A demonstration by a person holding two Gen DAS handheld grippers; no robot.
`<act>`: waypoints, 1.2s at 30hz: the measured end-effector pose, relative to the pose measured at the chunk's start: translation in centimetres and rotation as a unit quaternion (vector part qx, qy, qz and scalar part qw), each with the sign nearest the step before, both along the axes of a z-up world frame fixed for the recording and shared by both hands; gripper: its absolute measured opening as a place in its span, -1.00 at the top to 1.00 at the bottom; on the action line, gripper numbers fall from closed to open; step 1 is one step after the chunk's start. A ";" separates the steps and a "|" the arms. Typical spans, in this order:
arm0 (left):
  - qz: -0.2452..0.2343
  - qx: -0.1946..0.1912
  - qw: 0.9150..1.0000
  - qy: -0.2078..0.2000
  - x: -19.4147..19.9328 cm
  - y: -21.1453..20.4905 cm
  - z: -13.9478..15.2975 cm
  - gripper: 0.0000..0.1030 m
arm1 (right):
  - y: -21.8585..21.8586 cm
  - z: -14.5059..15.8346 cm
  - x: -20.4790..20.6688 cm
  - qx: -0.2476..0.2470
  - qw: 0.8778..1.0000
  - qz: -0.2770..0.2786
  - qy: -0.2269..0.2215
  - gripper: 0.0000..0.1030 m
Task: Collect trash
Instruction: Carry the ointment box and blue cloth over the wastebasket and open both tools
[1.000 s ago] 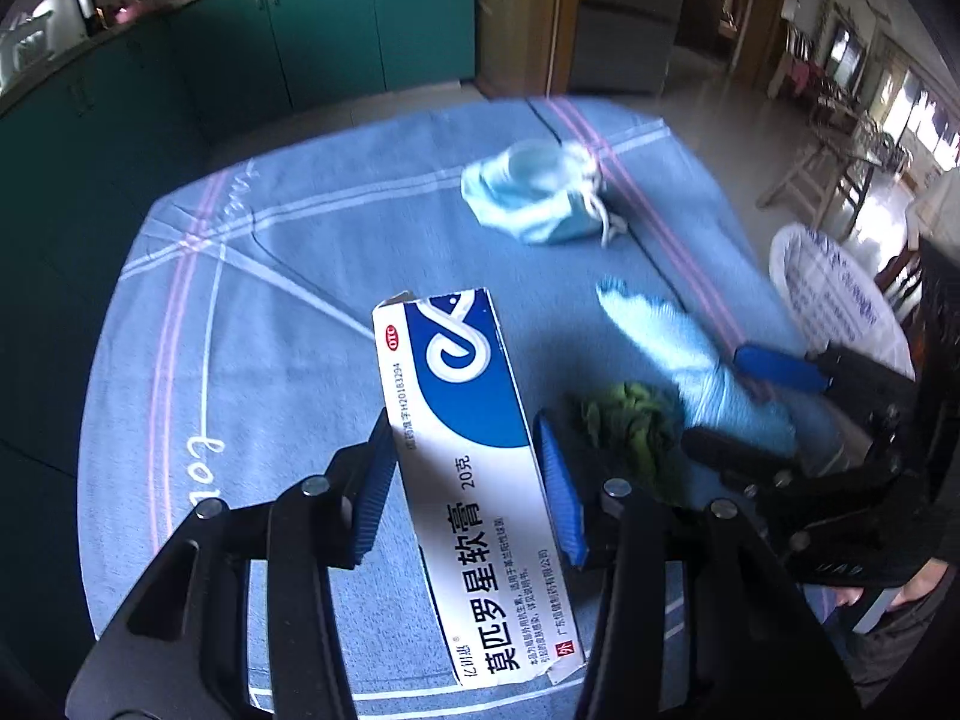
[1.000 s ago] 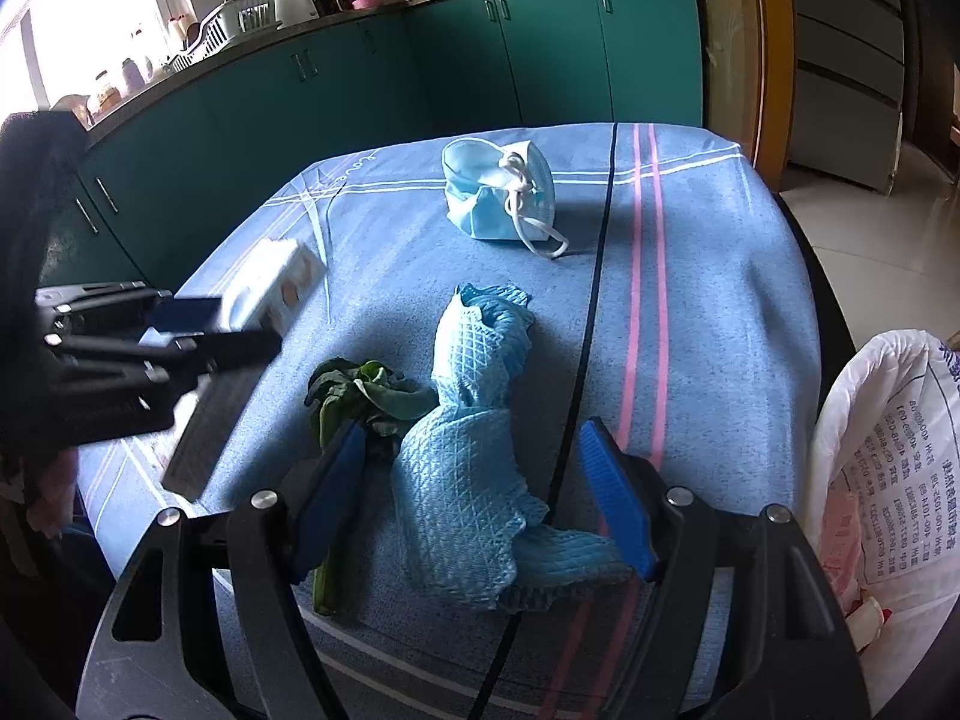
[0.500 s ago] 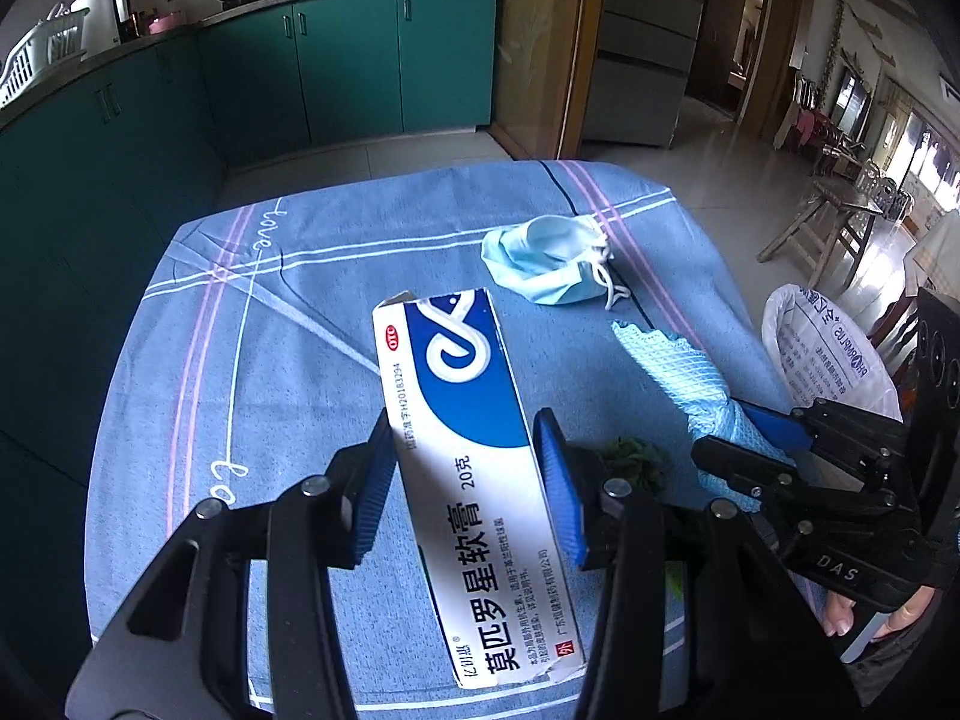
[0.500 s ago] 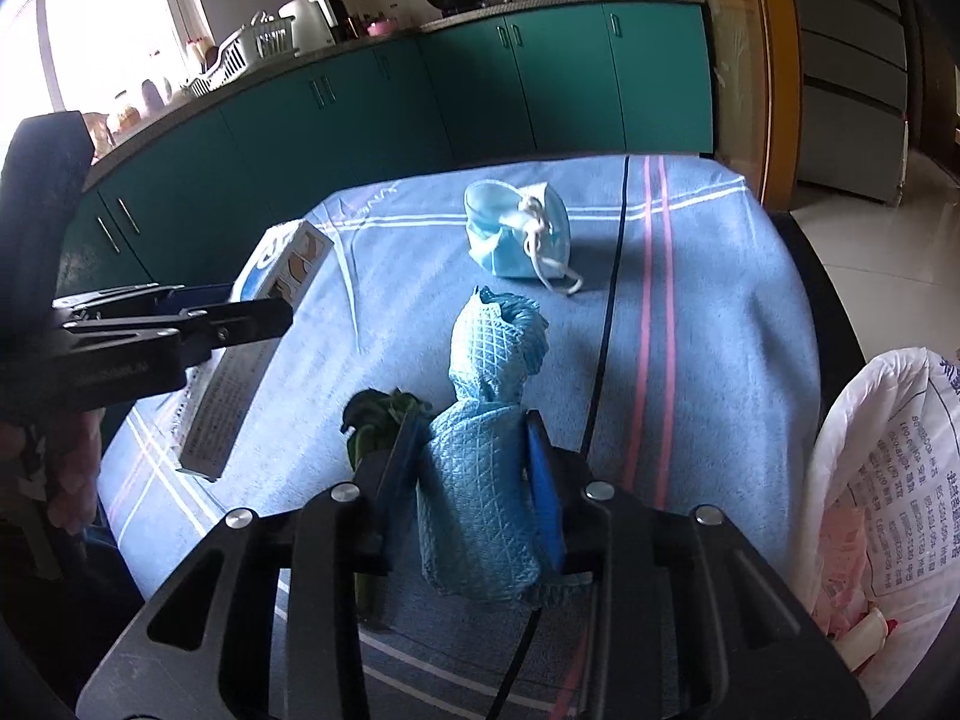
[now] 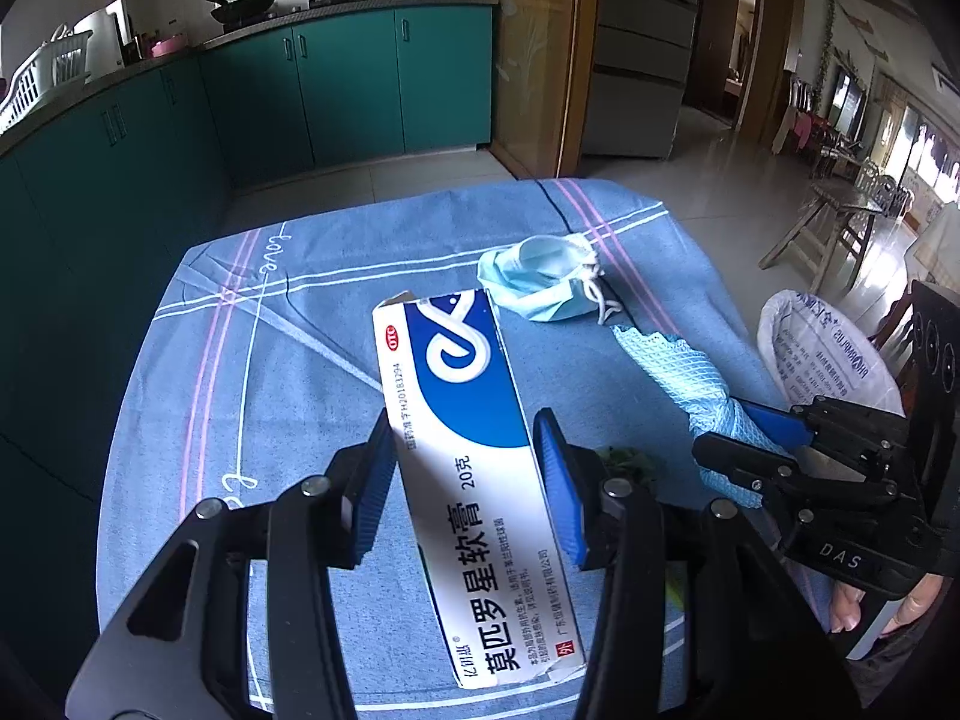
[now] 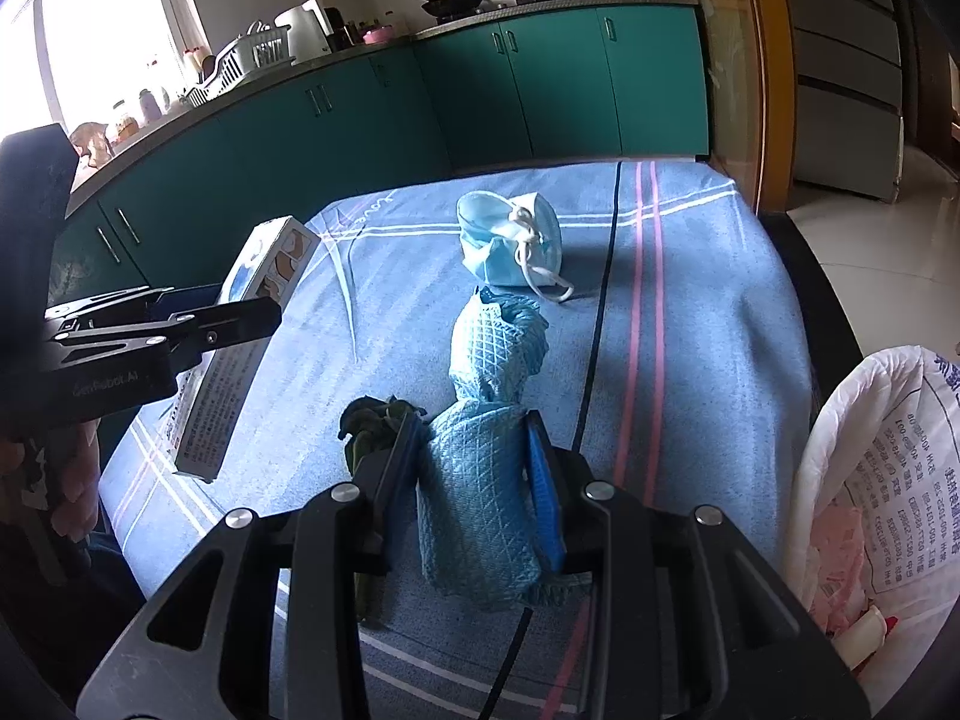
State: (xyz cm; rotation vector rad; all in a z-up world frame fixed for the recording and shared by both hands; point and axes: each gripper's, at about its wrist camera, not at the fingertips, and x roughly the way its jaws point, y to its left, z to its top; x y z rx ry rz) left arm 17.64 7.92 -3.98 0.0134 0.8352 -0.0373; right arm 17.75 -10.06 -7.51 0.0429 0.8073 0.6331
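My left gripper (image 5: pixel 465 480) clamps the ointment box (image 5: pixel 474 468) above the blue tablecloth (image 5: pixel 300 372); my right gripper (image 6: pixel 477 480), jaws just closed, pinches the blue waffle cloth (image 6: pixel 480 480); a crumpled face mask (image 6: pixel 510 240) lies beyond.

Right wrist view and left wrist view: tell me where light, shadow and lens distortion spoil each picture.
Right wrist view: window at upper left blown out white; shadow lies across the tablecloth beside the face mask; cabinet line bows. Left wrist view: even, dimmer light, glare on the floor at right; dark corners; medicine box stays sharp, print readable.
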 end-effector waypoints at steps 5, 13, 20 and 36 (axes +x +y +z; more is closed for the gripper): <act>-0.002 -0.003 1.000 -0.029 -0.7 0.1 1.1 0.08 | -1.1 1.7 -0.9 0.027 0.999 -0.001 -0.027 0.32; -0.012 -0.011 0.998 -0.064 -1.4 -0.4 2.2 0.08 | -3.1 2.9 -1.6 0.045 0.998 -0.014 -0.046 0.32; -0.065 -0.050 0.995 -0.057 -1.0 -3.6 3.0 0.08 | -8.6 4.3 -2.5 0.030 0.993 -0.087 -0.070 0.32; -0.252 -0.148 0.954 0.064 5.7 -24.3 -0.4 -0.08 | -22.9 1.9 -2.4 -0.033 0.936 -0.350 -0.017 0.31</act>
